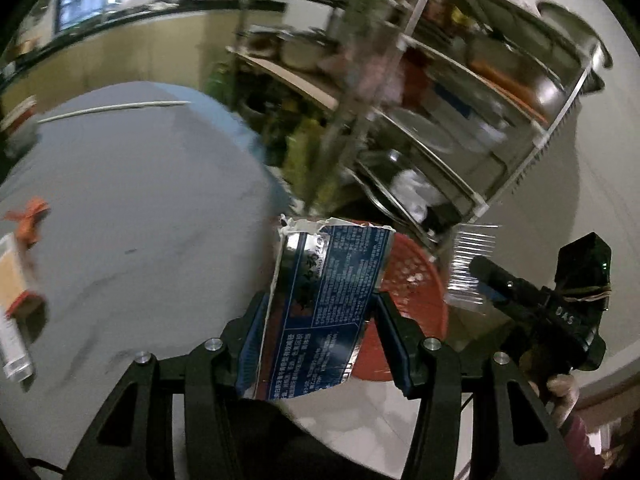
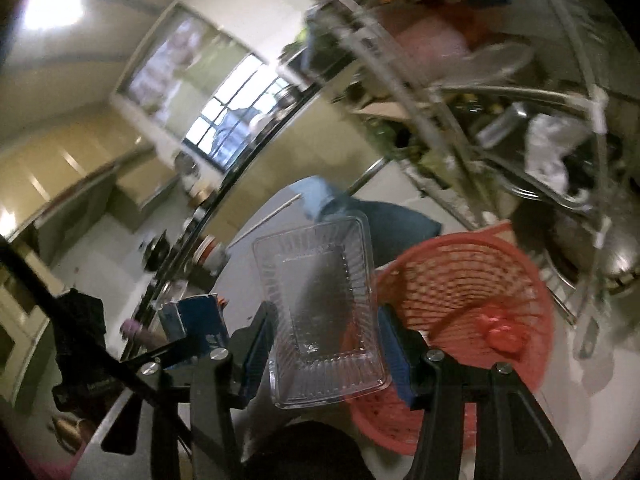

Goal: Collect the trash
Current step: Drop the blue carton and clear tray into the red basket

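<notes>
Both grippers loaded beside the red basket.

The left gripper (image 1: 320,320) has its jaws clamped on a torn blue carton (image 1: 320,304), held just in front of the red basket (image 1: 416,280). The right gripper (image 2: 324,332) has its jaws closed on a clear plastic tray (image 2: 320,304), just left of the basket's rim; the grey counter (image 1: 140,208) lies left of the basket.

Dim indoor light, bright ceiling lamp (image 2: 50,0) glaring at ten o'clock, daylit window (image 2: 232,120) near centre, metal rack (image 1: 460,100) motion-blurred, fisheye bending edges, black vignette corners.
</notes>
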`<state>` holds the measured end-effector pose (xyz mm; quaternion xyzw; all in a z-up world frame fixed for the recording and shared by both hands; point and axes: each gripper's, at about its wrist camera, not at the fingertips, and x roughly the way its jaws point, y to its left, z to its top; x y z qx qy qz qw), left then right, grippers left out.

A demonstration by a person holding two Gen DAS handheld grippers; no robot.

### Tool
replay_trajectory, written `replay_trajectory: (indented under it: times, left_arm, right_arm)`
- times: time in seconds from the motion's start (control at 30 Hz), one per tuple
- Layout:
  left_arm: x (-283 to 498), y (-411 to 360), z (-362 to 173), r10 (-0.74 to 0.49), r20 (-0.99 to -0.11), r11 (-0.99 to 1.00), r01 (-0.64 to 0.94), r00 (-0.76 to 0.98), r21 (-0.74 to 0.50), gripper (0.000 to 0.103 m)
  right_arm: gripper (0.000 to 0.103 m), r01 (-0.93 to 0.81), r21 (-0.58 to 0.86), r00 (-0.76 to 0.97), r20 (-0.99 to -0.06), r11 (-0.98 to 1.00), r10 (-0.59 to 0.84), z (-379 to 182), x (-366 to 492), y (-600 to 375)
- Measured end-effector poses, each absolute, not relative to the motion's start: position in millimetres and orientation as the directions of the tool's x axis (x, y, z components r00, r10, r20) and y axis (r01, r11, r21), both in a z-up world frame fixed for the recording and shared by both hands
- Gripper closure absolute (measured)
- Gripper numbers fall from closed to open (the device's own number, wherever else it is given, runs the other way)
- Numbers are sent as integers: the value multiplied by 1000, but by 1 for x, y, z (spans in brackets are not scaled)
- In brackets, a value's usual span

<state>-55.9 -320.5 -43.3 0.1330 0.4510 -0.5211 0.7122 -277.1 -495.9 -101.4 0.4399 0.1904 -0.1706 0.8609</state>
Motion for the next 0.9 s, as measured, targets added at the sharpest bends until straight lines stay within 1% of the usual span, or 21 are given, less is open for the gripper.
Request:
replay_trajectory:
  times: [0.13,0.17,0.2,0.27,0.33,0.4,0.5,0.6,0.7,0.77,0.9]
  left_arm:
    - [-78,-356,-54,-609,-793,372,887,11,-273,47]
    - [-83,-365,-57,-604,-797,359,892,-2,-275,45]
    - [-86,-371,-60,-599,-800,351,895,-10,-274,41]
    - [-92,-381,-68,-581,-814,340,902,-21,-266,39]
    - [-92,-390,-76,-562,-827,339,903,-31,-264,34]
    - [-88,-390,-85,-540,-840,351,890,-61,-291,34]
    - [-83,-379,-86,-531,-847,382,883,-30,-272,34]
    - [-76,-362,-79,-517,-853,432,883,72,-187,34]
    - [-71,-342,-66,-480,-846,492,870,231,-42,34]
    - [-65,-321,-55,-460,-824,537,843,330,37,34]
    - [-50,-282,-41,-398,-790,614,776,466,148,34]
  right_arm:
    - [44,477,711,864,-488,516,-126,-115,-288,-506]
    - [43,483,712,860,-494,509,-125,-118,-292,-508]
    - [40,489,715,857,-501,500,-122,-121,-293,-506]
    - [39,501,727,851,-513,469,-114,-127,-296,-510]
    - [29,508,742,851,-509,437,-125,-132,-306,-514]
    - [28,503,753,858,-495,424,-139,-133,-307,-518]
    - [28,502,752,860,-483,427,-162,-129,-311,-518]
    - [28,479,746,873,-462,464,-158,-120,-303,-512]
    - [28,465,724,875,-465,510,-137,-110,-284,-499]
    - [28,454,709,876,-468,540,-122,-103,-270,-489]
    - [28,421,683,879,-470,597,-81,-91,-241,-466]
